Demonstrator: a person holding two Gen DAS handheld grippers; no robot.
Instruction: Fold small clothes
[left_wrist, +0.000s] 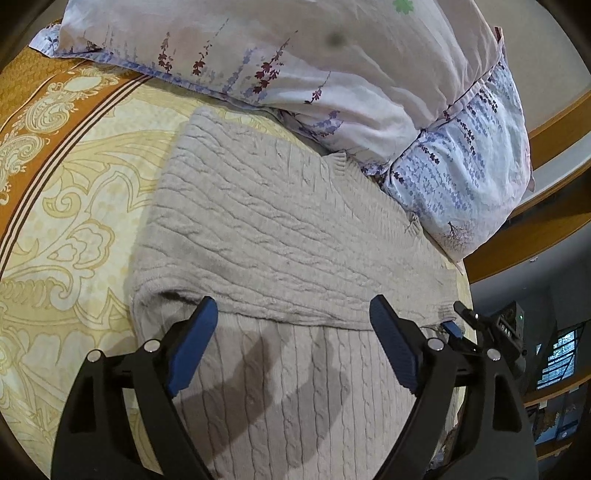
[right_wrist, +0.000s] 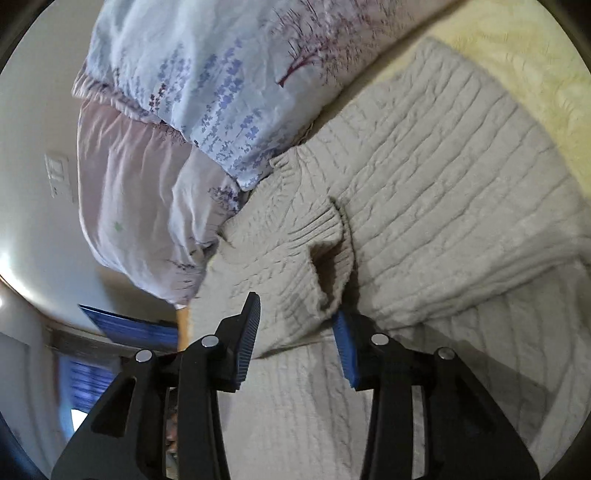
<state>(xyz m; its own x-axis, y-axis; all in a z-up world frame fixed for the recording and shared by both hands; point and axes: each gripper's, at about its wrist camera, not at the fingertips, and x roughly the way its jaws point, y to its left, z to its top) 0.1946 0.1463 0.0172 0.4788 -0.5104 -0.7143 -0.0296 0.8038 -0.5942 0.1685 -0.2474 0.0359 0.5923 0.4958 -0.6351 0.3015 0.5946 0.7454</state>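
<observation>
A beige cable-knit sweater (left_wrist: 280, 229) lies partly folded on the bed, its upper part doubled over the lower part. My left gripper (left_wrist: 295, 314) is open and empty, hovering just above the fold edge. The right gripper also shows at the sweater's right edge in the left wrist view (left_wrist: 458, 321). In the right wrist view the sweater (right_wrist: 443, 192) fills the right side. My right gripper (right_wrist: 295, 314) is open, its fingers either side of a ribbed cuff (right_wrist: 325, 236) of the folded sleeve, not clamped on it.
Two floral pillows (left_wrist: 332, 66) are stacked at the head of the bed, touching the sweater's far edge. The yellow and orange patterned bedsheet (left_wrist: 74, 177) spreads to the left. A wooden bed frame (left_wrist: 535, 236) and dark furniture stand to the right.
</observation>
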